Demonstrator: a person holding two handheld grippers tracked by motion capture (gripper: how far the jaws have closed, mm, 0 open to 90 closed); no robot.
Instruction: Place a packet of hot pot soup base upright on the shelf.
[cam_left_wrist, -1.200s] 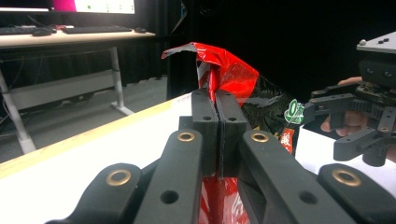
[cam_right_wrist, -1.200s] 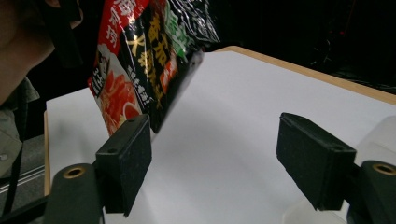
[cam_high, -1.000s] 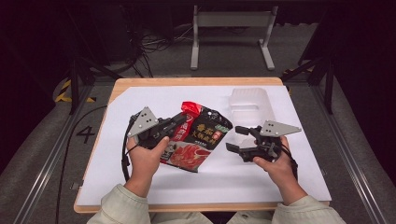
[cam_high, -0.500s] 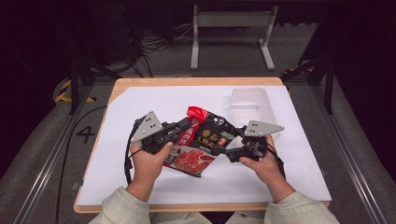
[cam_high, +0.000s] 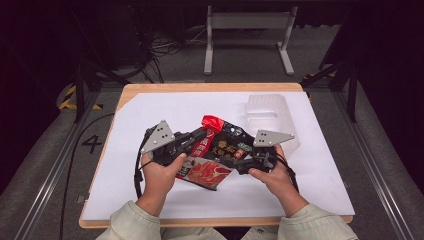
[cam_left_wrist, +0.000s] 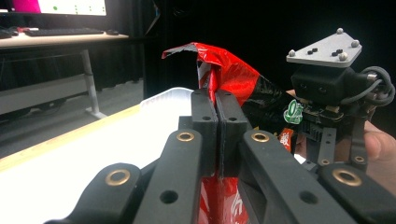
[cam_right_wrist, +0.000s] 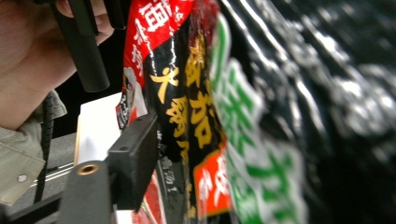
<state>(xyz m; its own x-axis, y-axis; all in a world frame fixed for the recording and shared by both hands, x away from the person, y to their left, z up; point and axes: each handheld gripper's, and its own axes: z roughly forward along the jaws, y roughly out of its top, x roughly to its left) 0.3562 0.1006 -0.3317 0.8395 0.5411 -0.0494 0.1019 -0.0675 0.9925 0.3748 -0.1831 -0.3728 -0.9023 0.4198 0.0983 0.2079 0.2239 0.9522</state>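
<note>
A black and red food packet (cam_high: 220, 145) is held tilted just above the white sheet. My left gripper (cam_high: 202, 135) is shut on its red upper left edge, and the pads (cam_left_wrist: 205, 126) pinch the foil (cam_left_wrist: 233, 74) flat between them. My right gripper (cam_high: 235, 162) is at the packet's right side. Its jaws have just been closing, with the packet (cam_right_wrist: 210, 116) between them. One finger (cam_right_wrist: 135, 158) stands close beside the printed face, while the other is hidden behind the packet. I see no firm pinch there.
A clear plastic tray (cam_high: 270, 112) lies on the white sheet (cam_high: 150, 115) behind the packet, at the back right. The wooden table edge (cam_high: 210, 87) borders the sheet. The hand holding the left gripper (cam_right_wrist: 28, 56) is close to the packet.
The right gripper has moved left and slightly down from open table to the packet's right edge. The left gripper has kept its hold and barely moved.
</note>
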